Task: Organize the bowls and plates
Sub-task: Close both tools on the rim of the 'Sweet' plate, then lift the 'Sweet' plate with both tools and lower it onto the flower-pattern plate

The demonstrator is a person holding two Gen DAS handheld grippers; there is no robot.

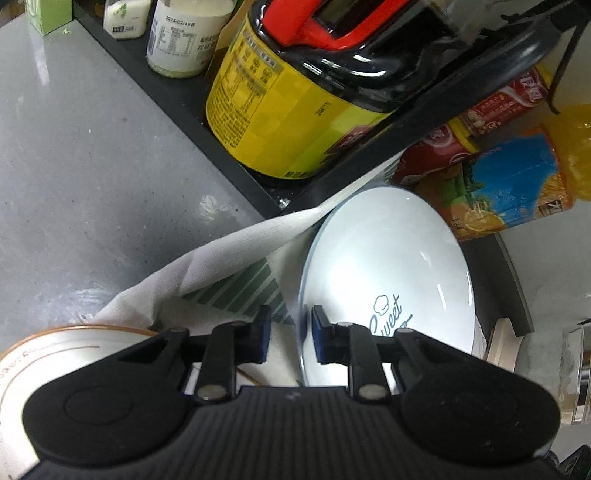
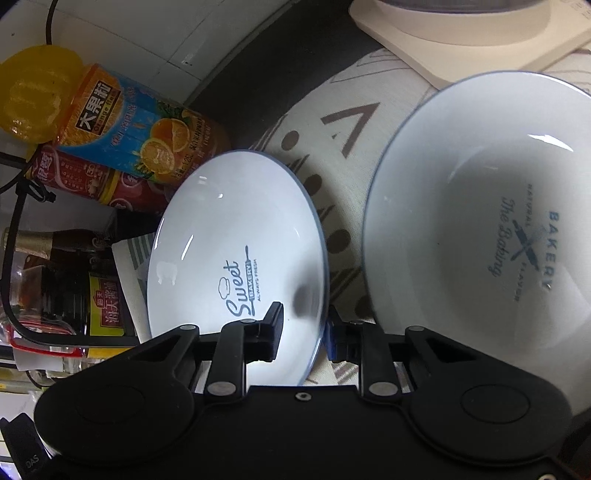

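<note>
On mat | left claw (image 1: 290,336) grips Sweet plate (image 1: 388,266) rim | right claw (image 2: 306,332) grips opposite rim

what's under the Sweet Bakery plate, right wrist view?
The Sweet Bakery plate sits on a patterned cloth, visible around its right edge. Whatever lies directly beneath the plate is covered.

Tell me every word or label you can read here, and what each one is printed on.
"Sweet BAKERY ALWAYS FRESH": shallow white plate with thin blue rim.
"BAKERY", "The Baking", "NATURAL FLAVOR": deep white bowl with blue rim.
"大果粒", "Orange", "1.25L": orange juice bottle with blue label.
"海天酱油": dark sauce bottle with red and yellow label.
Yellow-labelled black jug, white jar, red can: print too small or blurred.
</note>
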